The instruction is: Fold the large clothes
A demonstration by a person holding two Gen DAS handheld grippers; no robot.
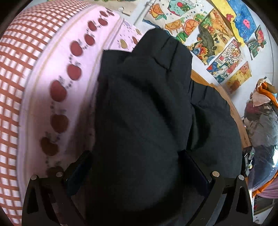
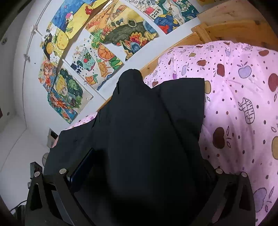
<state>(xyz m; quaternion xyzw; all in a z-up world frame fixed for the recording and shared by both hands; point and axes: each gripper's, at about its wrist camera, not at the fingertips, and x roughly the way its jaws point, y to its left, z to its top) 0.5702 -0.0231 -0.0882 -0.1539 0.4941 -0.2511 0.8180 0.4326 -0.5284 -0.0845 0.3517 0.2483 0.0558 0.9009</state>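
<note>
Left hand-held gripper (image 1: 135,166): both fingers visible at frame bottom, set fairly wide apart, with a thick bunch of the black garment (image 1: 144,107) filling the gap between them. Cloth is gathered between the fingers; judged a grip on a bulky fold, not a thin edge.

Right hand-held gripper (image 2: 147,166): same picture. Left finger pad (image 2: 81,166) shows bluish at the edge of the cloth; the other finger is mostly covered. Black garment (image 2: 147,121) bulges out between the fingers and drapes forward over them. Judged holding a bunched part.

Why held this way: judged that both grippers take the garment at two points so it can be lifted and spread or laid over on the bed. Whether the cloth now hangs free or rests partly on the bedding cannot be told.

Garment location: in both grippers, above the pink quilt (image 2: 239,97) printed with apples, leaves and dots. In the left view, a pink border strip with a row of red apples (image 1: 57,90) lies beside a red-and-white checked sheet (image 1: 13,73).

Further back: wooden bed frame (image 2: 231,29) against the wall.

Far: coloured drawings (image 2: 111,40) taped to the white wall. Only writing readable: "2024" (image 2: 156,12) on one drawing. No brand or label seen on the garment.
</note>
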